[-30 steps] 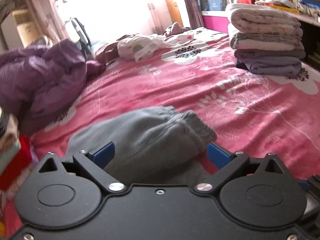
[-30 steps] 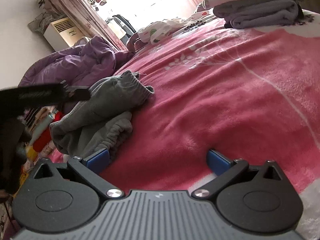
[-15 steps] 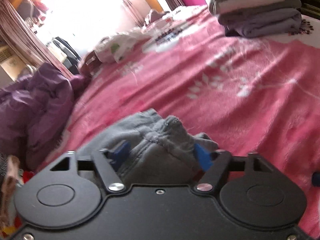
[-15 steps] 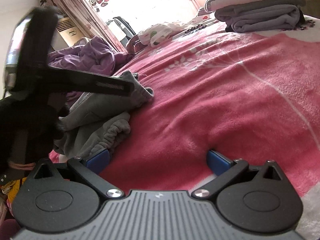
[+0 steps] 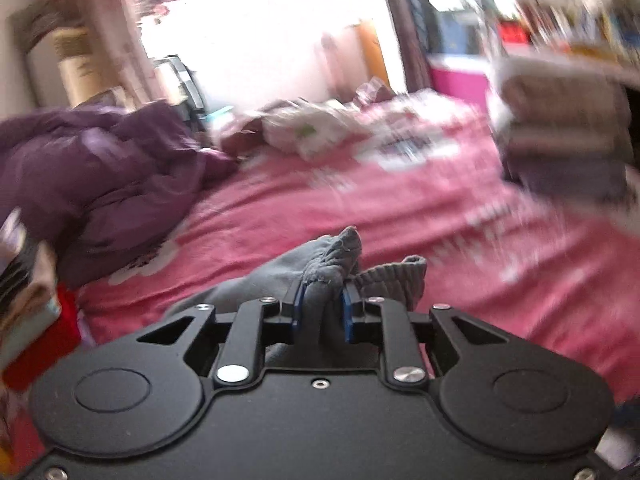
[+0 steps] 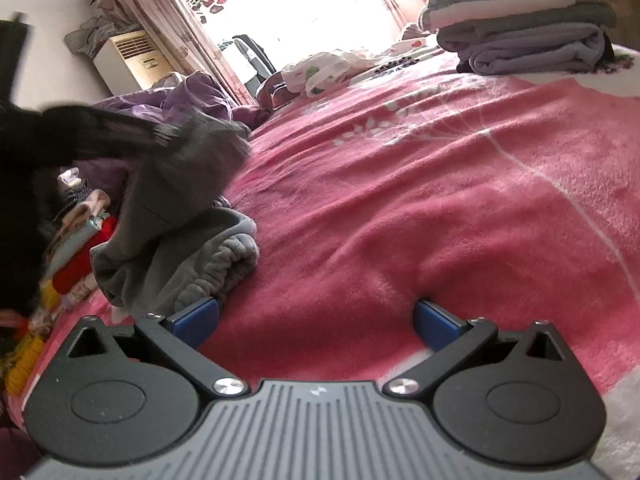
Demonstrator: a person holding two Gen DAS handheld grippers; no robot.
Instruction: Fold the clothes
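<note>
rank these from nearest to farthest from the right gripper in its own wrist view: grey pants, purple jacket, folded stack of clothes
From the right gripper:
1. grey pants, just ahead on the left, beside its left finger.
2. purple jacket, farther back on the left.
3. folded stack of clothes, far right on the pink blanket.

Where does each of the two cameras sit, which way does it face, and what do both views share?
Left wrist: sits on the left gripper, facing along its jaws across the pink bedspread toward the bright window; the jaws are shut on the grey garment.
Right wrist: sits on the right gripper, low over the bedspread, facing the same window; its jaws stand open, and the left gripper shows blurred at the left edge.
Shared: the grey garment, the purple jacket, the folded stack and the bedspread.
</note>
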